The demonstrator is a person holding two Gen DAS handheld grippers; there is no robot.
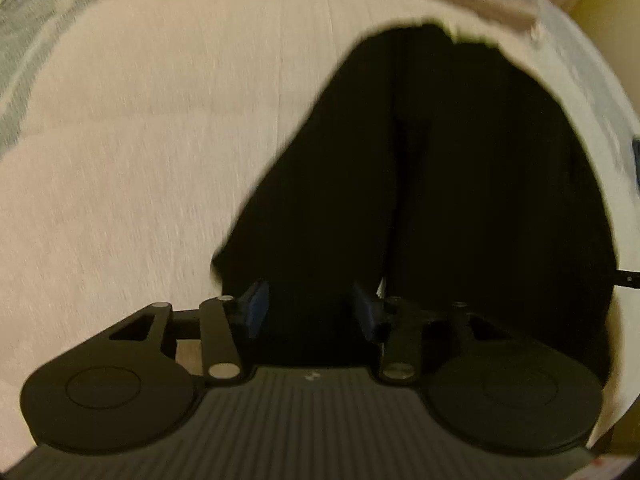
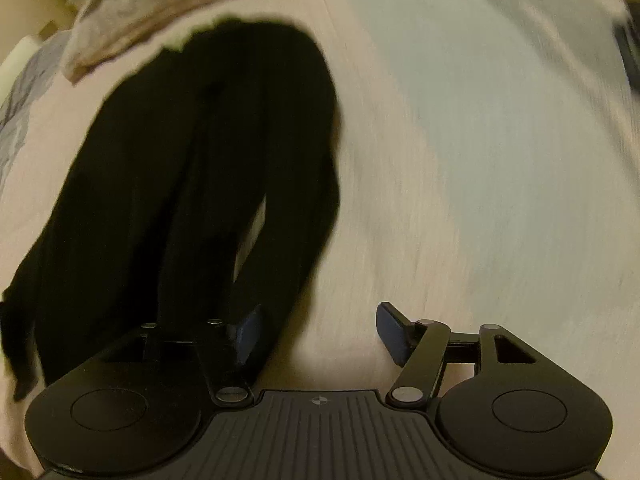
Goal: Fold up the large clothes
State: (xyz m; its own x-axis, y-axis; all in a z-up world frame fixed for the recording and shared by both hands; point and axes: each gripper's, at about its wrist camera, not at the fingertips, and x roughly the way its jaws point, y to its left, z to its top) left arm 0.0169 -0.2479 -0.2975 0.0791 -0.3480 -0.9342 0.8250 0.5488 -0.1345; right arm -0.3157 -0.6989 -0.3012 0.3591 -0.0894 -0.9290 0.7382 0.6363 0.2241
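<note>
Black garment (image 1: 440, 168) is lying flat on a pale bed sheet (image 1: 140, 160), looking like trousers with two long legs side by side; both views are motion-blurred, so seams and hems aren't readable.

Left to right in the left wrist view: bare sheet is filling the left half, and the dark cloth is running from the near centre up toward the far right. The left gripper (image 1: 310, 310) is sitting at the garment's near end with its blue pads spread apart. Black cloth is showing between and under them, but nothing is being pinched.

In the right wrist view the garment (image 2: 180, 184) is taking the left half and bare sheet the right. The right gripper (image 2: 318, 332) is hanging at the garment's near right edge, jaws wide apart, left pad over cloth, right pad over sheet. A beige blanket or towel (image 2: 168, 16) is lying just past the far end.

Handling judgement: soft, limp, light fabric, likely draping and sagging when lifted, not fragile and probably not slippery. Best hold looks like the two near corners, one per gripper.

Long axis is running near to far, away from both grippers. Can't tell whether the near end is waistband or cuffs.
</note>
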